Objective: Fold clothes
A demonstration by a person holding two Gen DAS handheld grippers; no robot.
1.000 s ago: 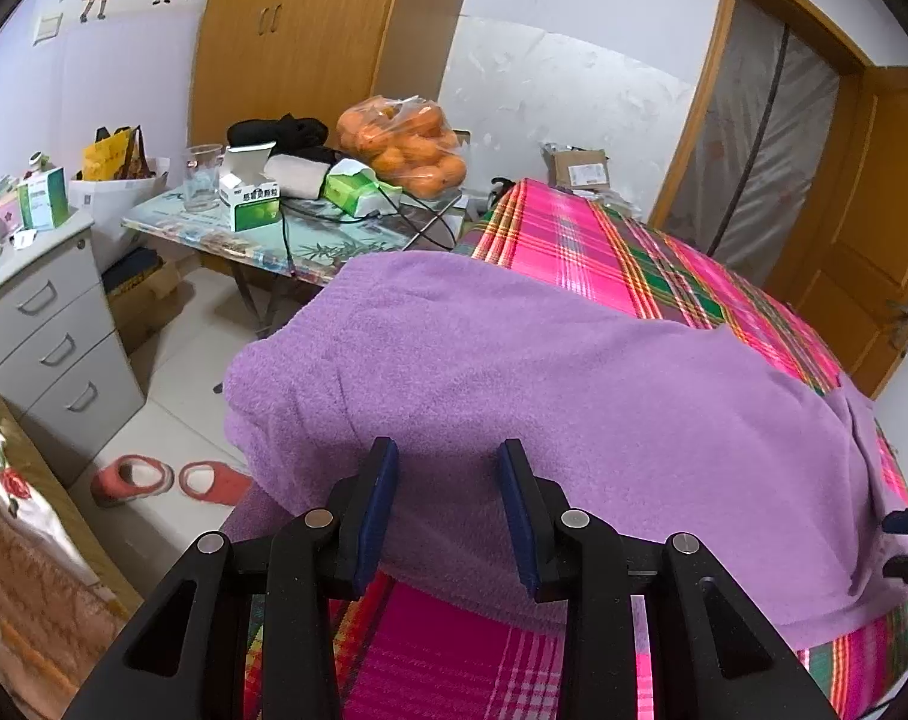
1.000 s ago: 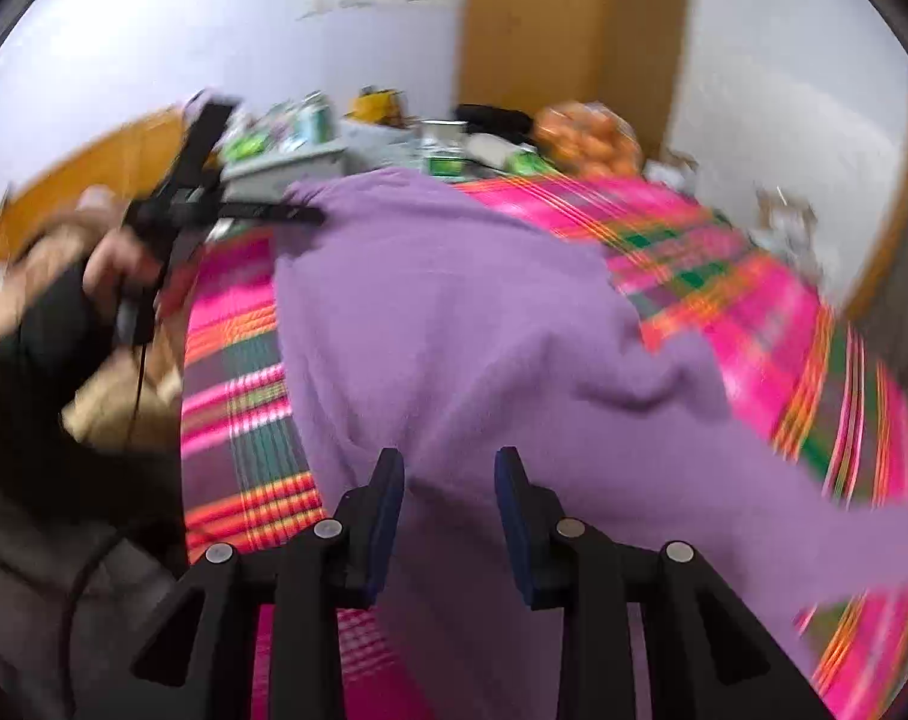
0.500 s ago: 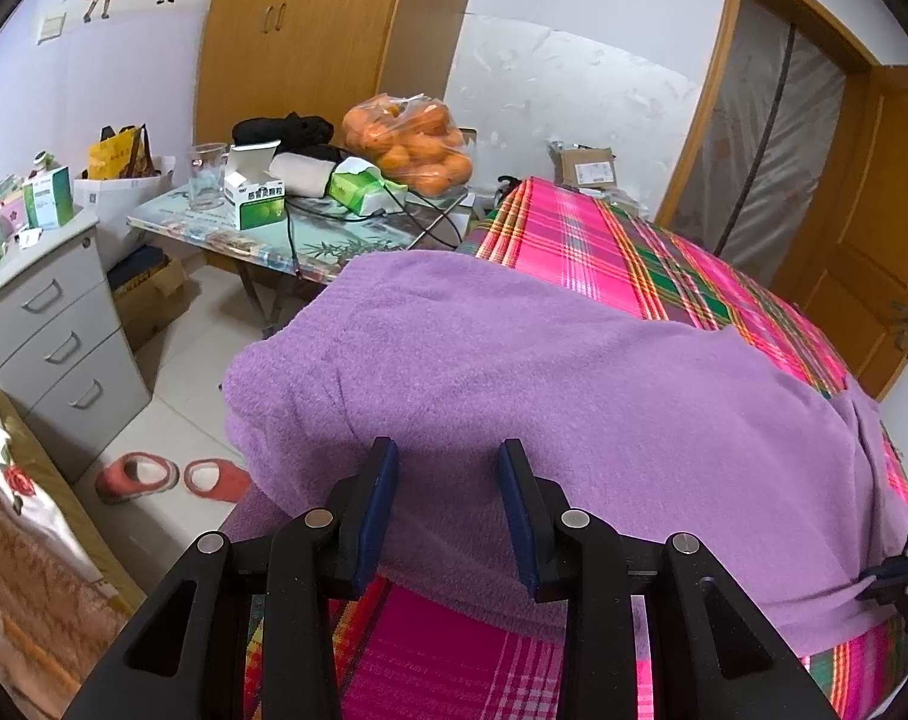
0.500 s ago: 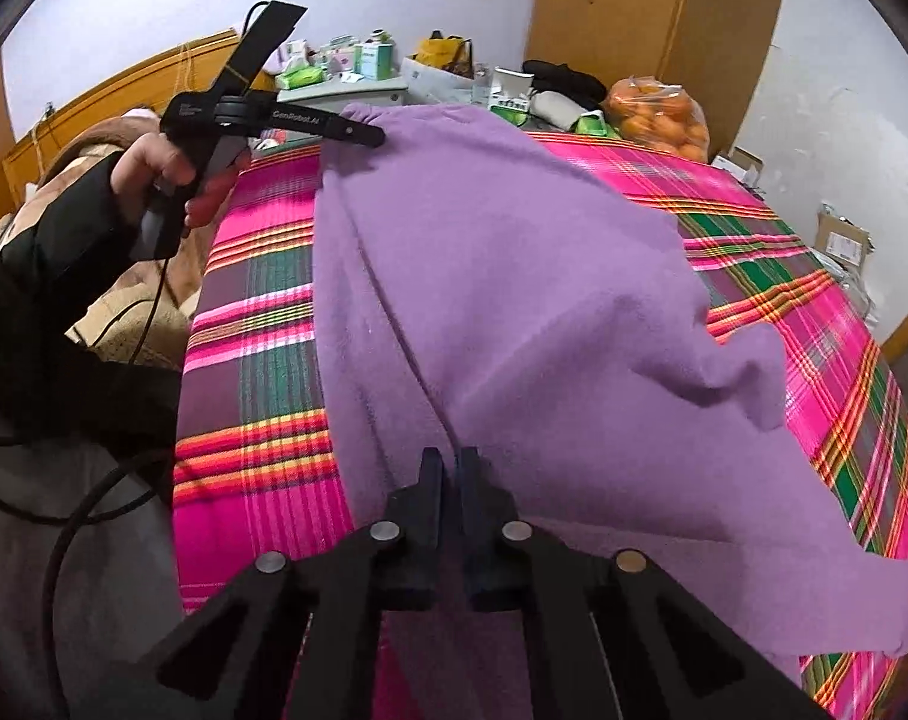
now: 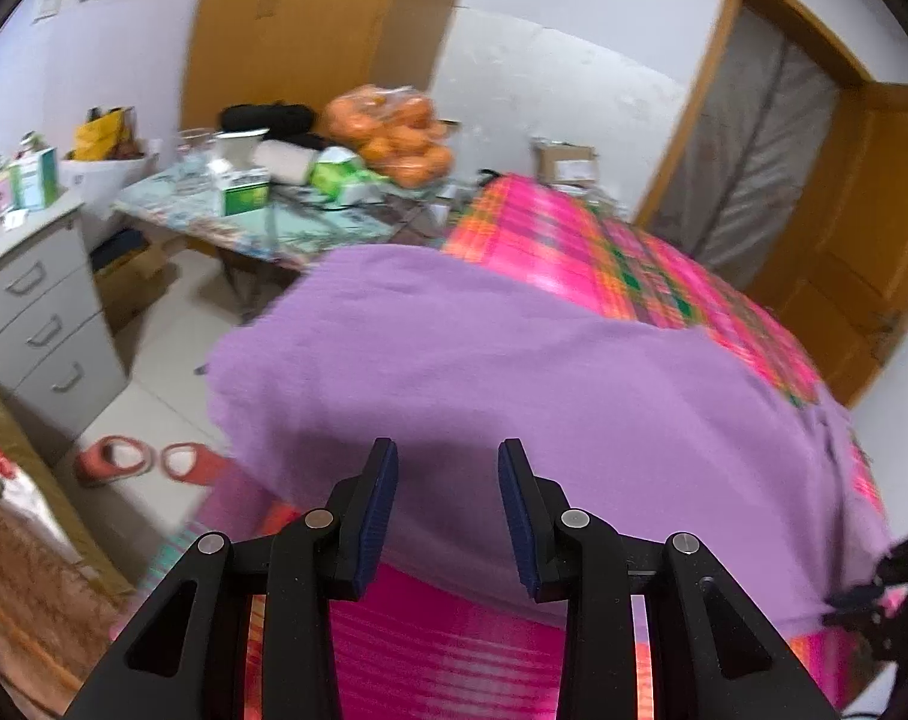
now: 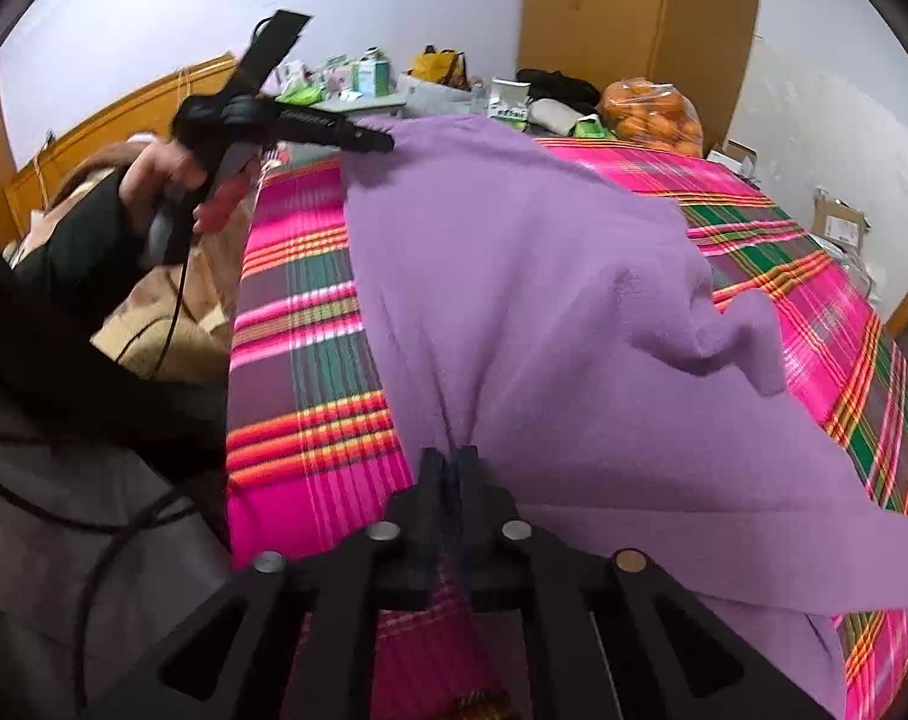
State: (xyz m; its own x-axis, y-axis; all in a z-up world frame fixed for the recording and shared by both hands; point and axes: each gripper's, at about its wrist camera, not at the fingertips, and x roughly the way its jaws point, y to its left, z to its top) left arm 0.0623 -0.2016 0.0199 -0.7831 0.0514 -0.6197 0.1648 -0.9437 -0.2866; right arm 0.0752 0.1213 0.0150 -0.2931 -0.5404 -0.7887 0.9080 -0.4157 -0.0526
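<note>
A purple fleece garment lies spread over the pink plaid bed cover. My right gripper is shut on the garment's near edge, and the cloth puckers into its jaws. In the left wrist view the same purple garment fills the middle, and my left gripper stands open just over its near edge with nothing between its blue pads. The right wrist view shows the left gripper from the side, held by a hand at the garment's far corner. A loose sleeve sticks out to the right.
A side table past the bed's corner holds boxes, a glass and a bag of oranges. A grey drawer unit and red slippers are on the floor at left. A wooden door stands at right.
My right gripper went from open to shut on the garment's near edge and has pulled it up slightly. The left gripper stayed open and shifted a little over the garment's other end.
</note>
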